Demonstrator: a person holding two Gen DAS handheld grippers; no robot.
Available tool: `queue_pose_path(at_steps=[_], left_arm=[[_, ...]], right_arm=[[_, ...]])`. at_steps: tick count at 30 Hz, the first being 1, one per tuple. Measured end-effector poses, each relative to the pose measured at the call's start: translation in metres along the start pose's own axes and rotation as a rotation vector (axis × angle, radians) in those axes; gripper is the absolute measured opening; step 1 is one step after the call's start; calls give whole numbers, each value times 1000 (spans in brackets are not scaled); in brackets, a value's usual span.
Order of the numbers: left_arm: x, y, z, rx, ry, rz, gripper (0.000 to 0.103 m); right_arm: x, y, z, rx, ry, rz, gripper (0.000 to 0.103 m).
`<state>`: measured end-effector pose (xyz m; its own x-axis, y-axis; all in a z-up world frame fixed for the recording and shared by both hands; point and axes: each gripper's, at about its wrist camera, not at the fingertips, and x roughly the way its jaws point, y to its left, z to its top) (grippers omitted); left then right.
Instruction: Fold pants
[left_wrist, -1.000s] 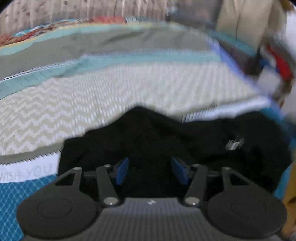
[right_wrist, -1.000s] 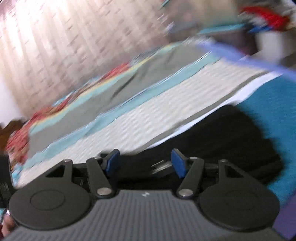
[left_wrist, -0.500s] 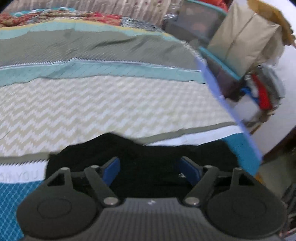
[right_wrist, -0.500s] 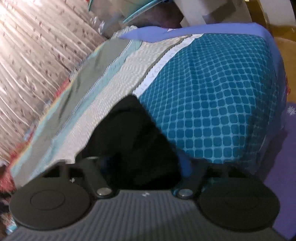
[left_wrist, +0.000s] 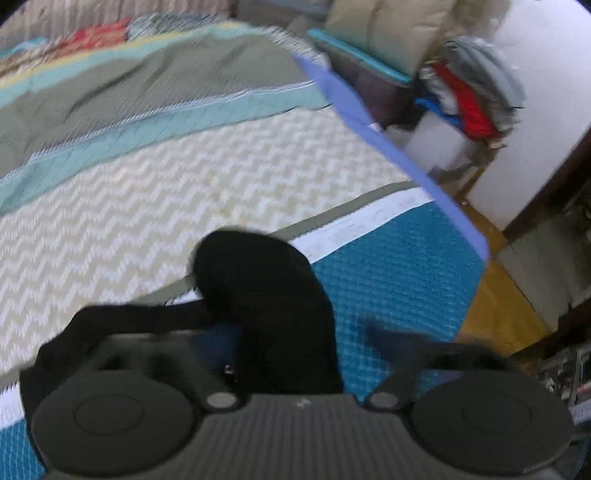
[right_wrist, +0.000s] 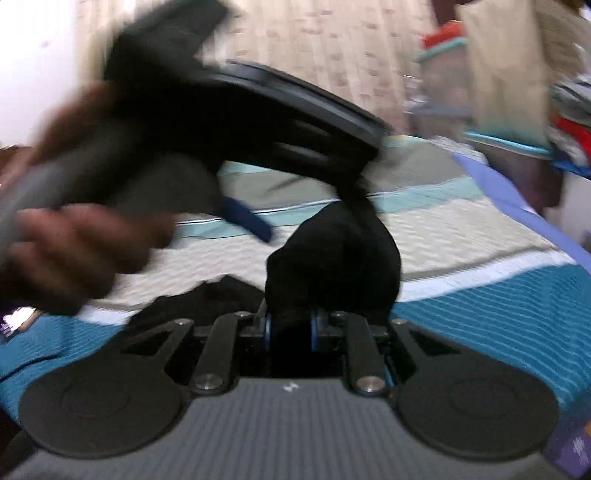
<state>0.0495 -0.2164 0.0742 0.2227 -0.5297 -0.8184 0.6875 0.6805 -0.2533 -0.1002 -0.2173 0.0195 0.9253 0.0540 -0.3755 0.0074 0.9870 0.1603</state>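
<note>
The black pants (left_wrist: 266, 280) lie bunched on the quilt, and a fold rises between my left gripper's (left_wrist: 295, 336) fingers. Those jaws are closing but still look wide apart in the blur, with no pad clearly pressing on the cloth. In the right wrist view a hand (right_wrist: 74, 251) holds the left gripper up at the top left, one blue finger (right_wrist: 245, 218) showing. The pants (right_wrist: 332, 258) stretch from that gripper down to my right gripper (right_wrist: 290, 325). The right jaws are closing, narrow, and the pads pinch black cloth.
The bed's quilt has a cream chevron band (left_wrist: 184, 206) and a teal band (left_wrist: 388, 266). Its blue edge (left_wrist: 388, 147) runs along the right. Beyond it are a wooden floor (left_wrist: 498, 314), a pile of clothes (left_wrist: 472, 96) and a brown bag (right_wrist: 506, 66).
The left gripper has risen and swung right, and the flat pants are now a raised bunch. The right jaws have narrowed onto the cloth. The hand and the left gripper have come into the right wrist view.
</note>
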Motion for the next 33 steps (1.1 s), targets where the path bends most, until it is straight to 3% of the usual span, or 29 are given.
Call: queue_pose_path(at_steps=[4, 10, 16, 20, 22, 24, 26, 30, 33], left_arm=[[-17, 57, -14, -178, -23, -41, 11], [-69, 115, -51, -259, -119, -62, 11], [-95, 172, -89, -385, -154, -33, 11], [-87, 199, -107, -431, -151, -12, 13], [-69, 211, -114, -444, -127, 26, 22], [-47, 223, -122, -476, -79, 67, 39], [-30, 231, -130, -510, -48, 75, 47], [-45, 231, -139, -519, -94, 74, 60], [-68, 225, -144, -505, -143, 104, 72]], right_arm=[[-7, 15, 4, -21, -2, 121, 17], [-4, 41, 15, -62, 45, 312, 16], [32, 77, 22, -108, 162, 466, 16], [60, 105, 14, -150, 251, 515, 16], [79, 114, 4, -145, 330, 514, 16], [99, 119, -10, -135, 430, 499, 21], [102, 116, -13, -119, 477, 522, 23], [71, 91, 16, -38, 412, 620, 38], [41, 57, 35, 66, 309, 573, 39]])
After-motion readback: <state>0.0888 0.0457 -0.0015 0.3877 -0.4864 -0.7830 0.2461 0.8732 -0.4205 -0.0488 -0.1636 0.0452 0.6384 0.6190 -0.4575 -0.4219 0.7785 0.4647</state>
